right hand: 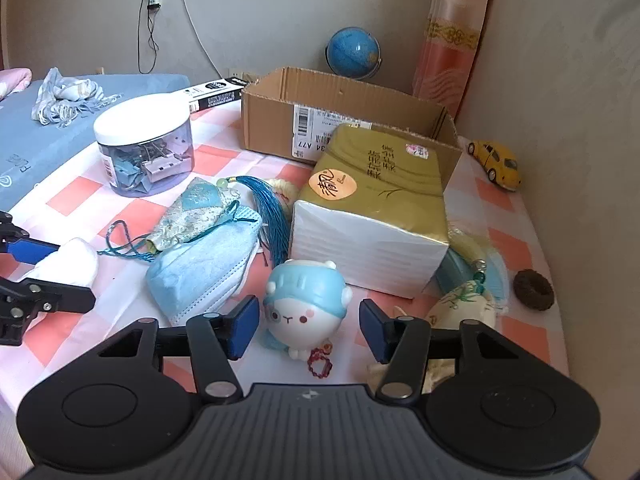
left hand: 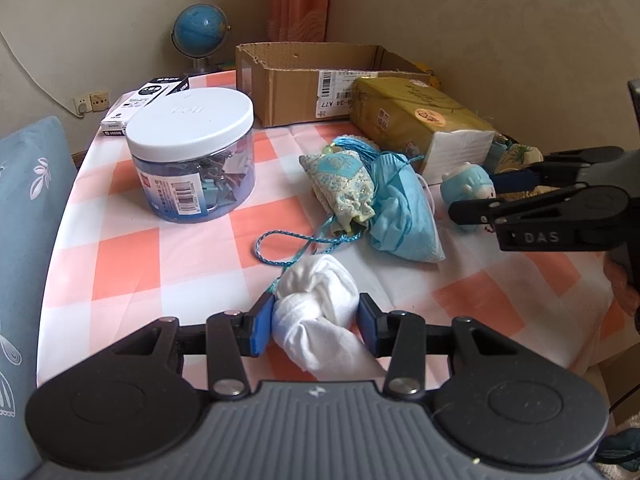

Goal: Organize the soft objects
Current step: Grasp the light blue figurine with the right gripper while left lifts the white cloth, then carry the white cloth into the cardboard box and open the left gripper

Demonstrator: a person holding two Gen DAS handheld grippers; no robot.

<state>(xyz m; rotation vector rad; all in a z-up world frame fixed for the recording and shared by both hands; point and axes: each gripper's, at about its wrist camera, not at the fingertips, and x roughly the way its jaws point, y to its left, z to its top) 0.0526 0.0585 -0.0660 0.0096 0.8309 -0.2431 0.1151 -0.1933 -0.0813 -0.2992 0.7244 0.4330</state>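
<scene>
By the table's [left hand: 132, 248] left edge stands a round see-through jar [left hand: 192, 160] with a smooth white lid; inside are metal binder clips, piled so you can't count them. Near the front edge lies a soft white cloth [left hand: 316, 312], twisted into a lumpy knot. The left gripper [left hand: 316, 324] has its blue pads on both sides of the cloth; one pad touches it, and the other is just beside it, so I cannot tell if it is squeezing. In the middle of the table lie a shiny patterned pouch [left hand: 340, 184] with a blue string and a crumpled blue face mask [right hand: 200, 272], touching each other. At the back edge sits an open brown cardboard box [right hand: 340, 116]; what is inside is hidden. In front of it is a gold tissue pack [right hand: 372, 216]. The right gripper [right hand: 308, 328] is spread wide around a squishy round toy [right hand: 304, 300] with a blue hat, not touching it.
</scene>
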